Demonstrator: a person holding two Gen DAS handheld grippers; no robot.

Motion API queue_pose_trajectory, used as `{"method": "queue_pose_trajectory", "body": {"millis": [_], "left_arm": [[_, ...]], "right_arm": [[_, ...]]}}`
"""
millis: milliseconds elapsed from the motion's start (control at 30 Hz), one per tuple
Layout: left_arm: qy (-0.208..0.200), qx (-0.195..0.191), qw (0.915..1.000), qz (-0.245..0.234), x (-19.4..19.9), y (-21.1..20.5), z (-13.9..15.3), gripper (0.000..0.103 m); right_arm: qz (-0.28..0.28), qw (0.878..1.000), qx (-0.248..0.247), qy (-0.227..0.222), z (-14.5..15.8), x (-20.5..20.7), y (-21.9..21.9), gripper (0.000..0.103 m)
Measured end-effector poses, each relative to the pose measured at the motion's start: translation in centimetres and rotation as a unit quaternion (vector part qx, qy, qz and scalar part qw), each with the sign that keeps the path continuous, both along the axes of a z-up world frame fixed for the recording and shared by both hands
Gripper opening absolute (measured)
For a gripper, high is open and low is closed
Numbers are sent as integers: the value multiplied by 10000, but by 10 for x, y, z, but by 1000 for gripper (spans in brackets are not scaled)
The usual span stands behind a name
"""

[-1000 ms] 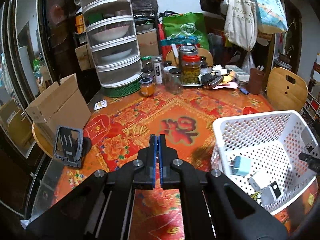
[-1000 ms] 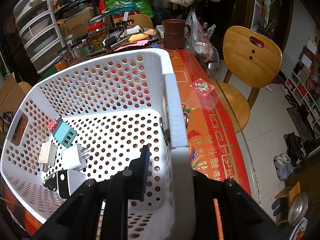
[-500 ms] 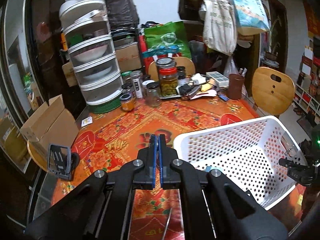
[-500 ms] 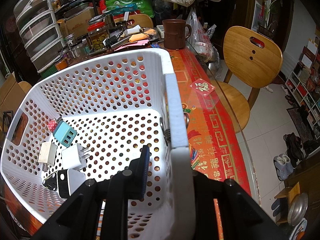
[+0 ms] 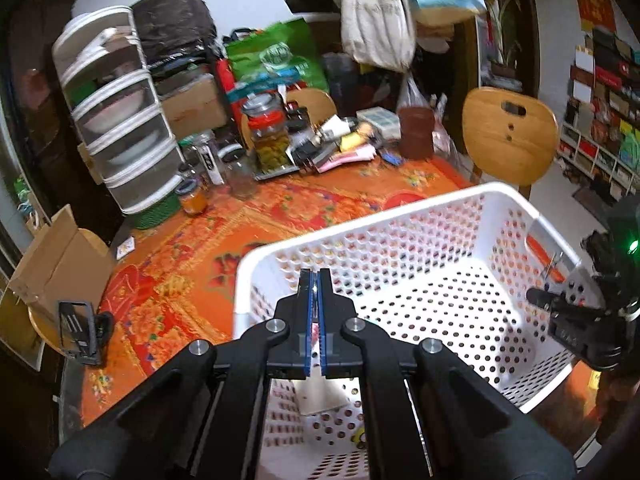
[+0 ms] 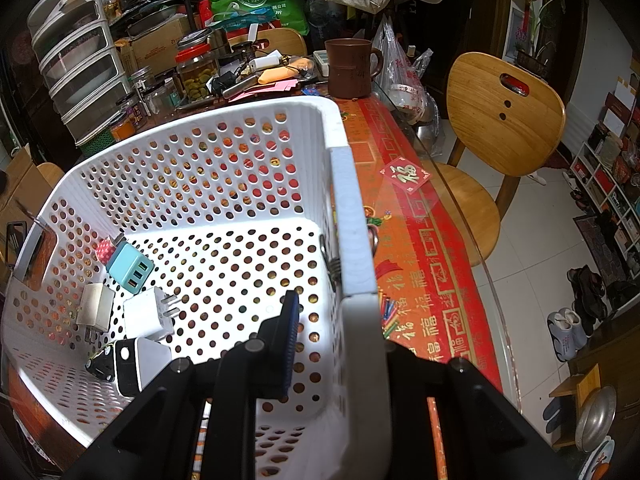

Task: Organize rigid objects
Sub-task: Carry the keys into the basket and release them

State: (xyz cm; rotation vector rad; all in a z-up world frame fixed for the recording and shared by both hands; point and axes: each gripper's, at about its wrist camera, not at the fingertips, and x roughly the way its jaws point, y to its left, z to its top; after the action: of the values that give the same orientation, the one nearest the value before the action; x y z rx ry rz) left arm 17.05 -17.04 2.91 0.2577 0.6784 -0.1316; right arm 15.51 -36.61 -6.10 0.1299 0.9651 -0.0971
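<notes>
A white perforated basket [image 5: 360, 236] stands on the orange patterned table. My left gripper [image 5: 315, 280] is shut and empty, hovering above the basket's left end. My right gripper [image 6: 336, 312] is shut on the basket's right rim [image 6: 352, 240], one finger inside and one outside; it also shows in the left wrist view [image 5: 576, 312]. Inside the basket lie several chargers: a light-blue USB cube [image 6: 130, 266], a white plug [image 6: 148, 312], a cream adapter [image 6: 94, 306] and a black-and-white one [image 6: 136, 366].
A black phone stand [image 5: 76, 330] sits at the table's left edge by a cardboard box [image 5: 60, 264]. Jars [image 5: 270, 138], a stacked food cover [image 5: 120, 132] and a brown mug [image 6: 352, 66] crowd the far side. A wooden chair [image 6: 504, 120] stands right.
The left gripper has moved right and forward, from over the bare table to above the basket's left end. The right gripper has kept still on the rim.
</notes>
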Motion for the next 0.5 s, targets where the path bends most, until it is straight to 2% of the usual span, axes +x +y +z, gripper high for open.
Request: {"method": "queue_pose_trajectory", "body": {"millis": [233,500], "left_arm": [[385,126,9992,-12,19,-17,-43,2],[528,100,9985,63,28,-13,-58,2]], "right_arm": [[9,10000,-8,-1,0,-1,0,20],[8,10000,-10,1,0,0,0,20]]}}
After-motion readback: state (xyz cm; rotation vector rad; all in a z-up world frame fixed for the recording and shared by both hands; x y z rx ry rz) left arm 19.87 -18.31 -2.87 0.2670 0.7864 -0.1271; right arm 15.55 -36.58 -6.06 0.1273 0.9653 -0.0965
